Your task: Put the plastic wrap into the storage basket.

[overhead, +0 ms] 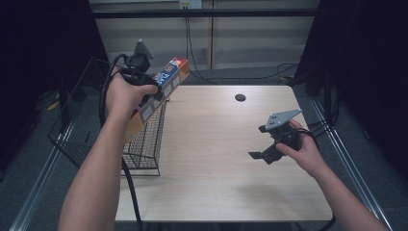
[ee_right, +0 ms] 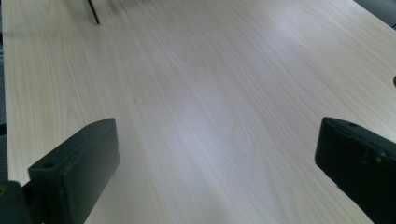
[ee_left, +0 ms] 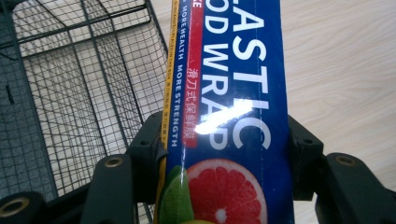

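Left gripper: clamped the long blue plastic-wrap box; its own view read the label.
Right gripper: jaws wide over bare wooden table.
Black wire basket: at table's left edge.

I read text on one item, the blue box clamped in the left gripper. Large white letters, cut off at the frame edge, give "ASTIC" above "OD WRAP". Left of these, a red strip carries Chinese characters. Beside that strip, small white print reads "MORE HEALTH MORE STRENGTH".
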`<state>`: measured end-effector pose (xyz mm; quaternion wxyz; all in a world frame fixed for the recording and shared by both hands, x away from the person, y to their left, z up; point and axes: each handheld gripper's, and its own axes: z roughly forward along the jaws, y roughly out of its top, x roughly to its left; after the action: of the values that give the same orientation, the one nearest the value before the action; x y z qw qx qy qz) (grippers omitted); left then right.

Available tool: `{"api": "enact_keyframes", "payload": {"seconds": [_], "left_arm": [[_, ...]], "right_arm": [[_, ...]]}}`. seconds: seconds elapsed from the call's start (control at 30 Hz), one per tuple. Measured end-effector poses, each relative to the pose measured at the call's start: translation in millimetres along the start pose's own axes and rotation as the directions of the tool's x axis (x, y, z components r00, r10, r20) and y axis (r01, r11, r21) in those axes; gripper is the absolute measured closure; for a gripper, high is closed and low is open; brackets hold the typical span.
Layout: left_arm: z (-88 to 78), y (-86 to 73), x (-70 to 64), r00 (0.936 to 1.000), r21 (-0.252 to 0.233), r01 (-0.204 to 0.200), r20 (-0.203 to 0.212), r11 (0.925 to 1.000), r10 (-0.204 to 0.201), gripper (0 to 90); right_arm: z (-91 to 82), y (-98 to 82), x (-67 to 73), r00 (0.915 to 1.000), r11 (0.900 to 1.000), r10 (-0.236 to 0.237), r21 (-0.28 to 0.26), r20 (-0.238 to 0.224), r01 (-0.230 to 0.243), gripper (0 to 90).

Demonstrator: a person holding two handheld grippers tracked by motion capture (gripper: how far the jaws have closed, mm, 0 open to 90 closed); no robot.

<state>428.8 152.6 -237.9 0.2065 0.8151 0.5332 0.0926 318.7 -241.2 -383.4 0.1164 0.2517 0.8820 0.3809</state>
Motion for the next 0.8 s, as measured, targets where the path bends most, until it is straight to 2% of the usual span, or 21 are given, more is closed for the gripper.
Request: {"api": "enact_keyframes", "payload": {"seconds": [0.03,0.07,0.1,0.13,0.37,0.5,0.63,0.8], "left_arm": [[-0.8,-0.3,2.0,1.0,0.005,-0.004,-0.006,1.0,0.004,43.9],[-1.1,-0.8,2.6,0.9998,-0.001,0.021,-0.004,0.9998,-0.021,43.9],[-2.1,-1.0,5.4,0.9999,0.005,0.009,-0.01,0.9999,-0.009,43.9],[-2.1,-1.7,6.0,0.9995,-0.003,0.031,-0.008,0.9995,-0.031,43.9],[-5.6,-4.5,16.5,0.9983,-0.002,0.049,-0.031,0.9988,-0.049,43.9],[-6.8,-6.1,21.6,0.9965,-0.019,0.071,-0.042,0.9973,-0.072,43.9],[-7.2,-7.5,27.6,0.9935,-0.017,0.096,-0.058,0.9952,-0.097,43.9],[-7.6,-10.1,36.6,0.986,-0.035,0.142,-0.083,0.9892,-0.145,43.9]], "right_arm": [[0.3,0.0,0.2,1.0,1.0,-0.002,-0.001,0.003,0.002,0.0],[0.4,0.1,0.4,1.0,1.0,0.002,0.0,0.001,-0.002,0.0],[0.5,0.1,0.5,1.0,1.0,0.001,0.001,0.003,-0.001,0.0],[0.7,0.2,0.7,1.0,1.0,0.001,0.003,0.005,-0.001,0.0],[2.8,0.1,0.3,1.0,1.0,0.002,0.004,0.002,-0.002,0.0],[4.7,0.2,0.7,1.0,1.0,0.001,0.007,0.001,-0.001,0.0],[5.9,0.2,0.5,1.0,1.0,0.001,0.007,0.003,-0.001,0.0],[6.1,-0.1,0.1,1.0,1.0,-0.001,0.003,0.003,0.001,0.0]]}}
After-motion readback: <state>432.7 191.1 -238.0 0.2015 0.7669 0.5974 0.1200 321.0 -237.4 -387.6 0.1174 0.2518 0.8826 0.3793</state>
